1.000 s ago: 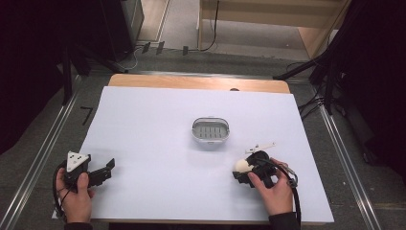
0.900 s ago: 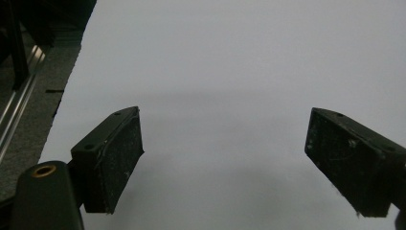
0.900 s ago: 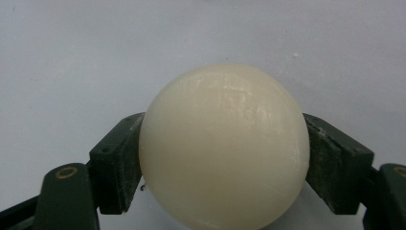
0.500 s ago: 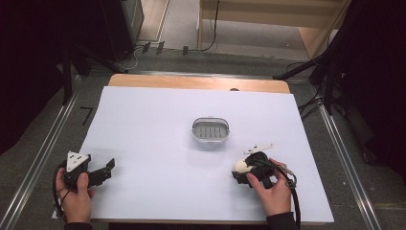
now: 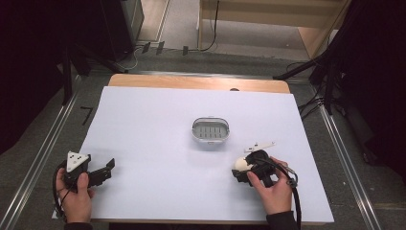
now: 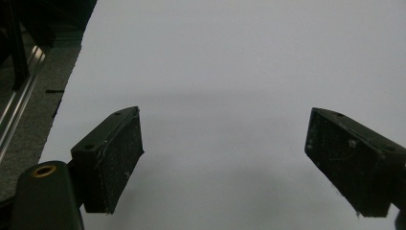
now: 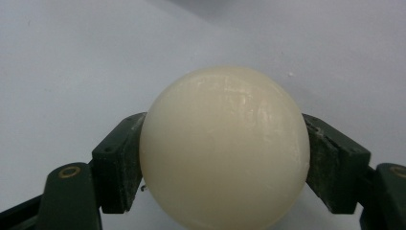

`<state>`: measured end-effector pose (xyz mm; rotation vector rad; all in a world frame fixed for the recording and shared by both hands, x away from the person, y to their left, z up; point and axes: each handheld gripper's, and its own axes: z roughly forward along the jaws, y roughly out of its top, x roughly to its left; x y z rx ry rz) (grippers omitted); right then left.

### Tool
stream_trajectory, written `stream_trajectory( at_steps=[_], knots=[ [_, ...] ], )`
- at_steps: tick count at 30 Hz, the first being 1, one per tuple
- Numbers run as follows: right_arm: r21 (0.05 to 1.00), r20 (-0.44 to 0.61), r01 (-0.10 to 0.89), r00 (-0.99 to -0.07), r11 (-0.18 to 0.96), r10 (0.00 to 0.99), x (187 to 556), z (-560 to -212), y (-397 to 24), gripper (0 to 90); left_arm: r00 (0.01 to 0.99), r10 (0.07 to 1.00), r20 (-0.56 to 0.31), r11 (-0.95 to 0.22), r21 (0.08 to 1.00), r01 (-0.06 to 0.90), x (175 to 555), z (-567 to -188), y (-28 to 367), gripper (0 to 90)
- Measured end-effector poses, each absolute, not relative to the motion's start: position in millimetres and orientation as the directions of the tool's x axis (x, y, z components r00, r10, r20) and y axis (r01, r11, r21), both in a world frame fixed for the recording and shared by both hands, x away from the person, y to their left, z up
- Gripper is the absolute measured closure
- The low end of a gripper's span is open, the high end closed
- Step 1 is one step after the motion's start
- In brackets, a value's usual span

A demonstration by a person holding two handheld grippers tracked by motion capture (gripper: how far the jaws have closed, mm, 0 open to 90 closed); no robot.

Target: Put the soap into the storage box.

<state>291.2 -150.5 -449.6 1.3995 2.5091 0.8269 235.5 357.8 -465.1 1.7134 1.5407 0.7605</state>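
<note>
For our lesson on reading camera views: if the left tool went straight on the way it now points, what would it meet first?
Probably nothing: ahead of the open left tool lies bare white table sheet. The soap dish seems off that line, though depth is unclear.

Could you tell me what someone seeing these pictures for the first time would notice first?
The eye goes first to the cream bar of soap, rounded and glossy, clamped between the jaws of the right tongs near the front right of the white table. Next comes the grey soap dish, standing alone at the table's middle. The left tongs rest open at the front left, with nothing between their jaws.
</note>
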Motion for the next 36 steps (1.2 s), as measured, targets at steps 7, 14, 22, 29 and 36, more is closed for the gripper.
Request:
stream_trajectory(
  at_steps=[7, 14, 22, 29, 36],
  knots=[
    [0.542, 0.131, 0.729, -0.565, 0.419, 0.814, 298.1, -438.2, -139.5, 24.8, 0.120, 0.992, -0.035, -0.041, 0.815, 0.578, 235.5, -465.3, 358.1, 13.8],
    [0.551, 0.123, 0.713, -0.583, 0.433, 0.803, 306.5, -430.8, -128.9, 24.8, 0.119, 0.992, -0.039, -0.038, 0.814, 0.580, 235.5, -465.1, 358.6, 13.8],
    [0.555, 0.128, 0.713, -0.582, 0.429, 0.803, 314.1, -422.1, -125.8, 24.8, 0.119, 0.992, -0.040, -0.037, 0.814, 0.580, 235.4, -465.1, 359.0, 13.8],
    [0.554, 0.138, 0.716, -0.581, 0.424, 0.802, 320.5, -416.1, -123.8, 24.8, 0.119, 0.992, -0.042, -0.035, 0.813, 0.581, 235.5, -465.0, 359.2, 13.8],
    [0.559, 0.137, 0.710, -0.589, 0.429, 0.796, 325.8, -410.6, -119.6, 24.8, 0.121, 0.992, -0.043, -0.035, 0.813, 0.582, 235.4, -464.9, 359.5, 13.7]
  ],
)
